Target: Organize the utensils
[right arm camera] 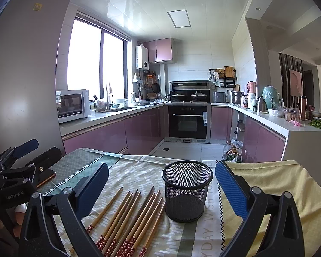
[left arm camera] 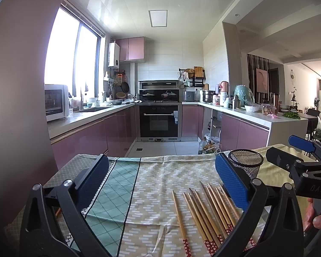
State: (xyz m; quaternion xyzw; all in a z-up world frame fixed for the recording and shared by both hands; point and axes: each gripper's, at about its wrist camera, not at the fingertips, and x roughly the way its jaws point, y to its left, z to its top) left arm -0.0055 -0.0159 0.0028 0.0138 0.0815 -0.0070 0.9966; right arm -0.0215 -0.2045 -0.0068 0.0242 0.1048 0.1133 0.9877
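Several wooden chopsticks (left arm camera: 205,212) with red patterned ends lie side by side on the tablecloth; they also show in the right wrist view (right arm camera: 130,216). A black mesh cup (right arm camera: 187,190) stands upright and empty just right of them, also seen in the left wrist view (left arm camera: 246,162). My left gripper (left arm camera: 162,182) is open and empty, above the cloth with the chopsticks near its right finger. My right gripper (right arm camera: 162,188) is open and empty, with the cup and chopsticks between its fingers. Each gripper shows at the edge of the other's view.
The table carries a patterned green and beige cloth (left arm camera: 143,184) and a yellow cloth (right arm camera: 274,184) at the right. Beyond the far edge is a kitchen with pink cabinets, an oven (left arm camera: 159,120) and bottles on the floor (left arm camera: 207,145).
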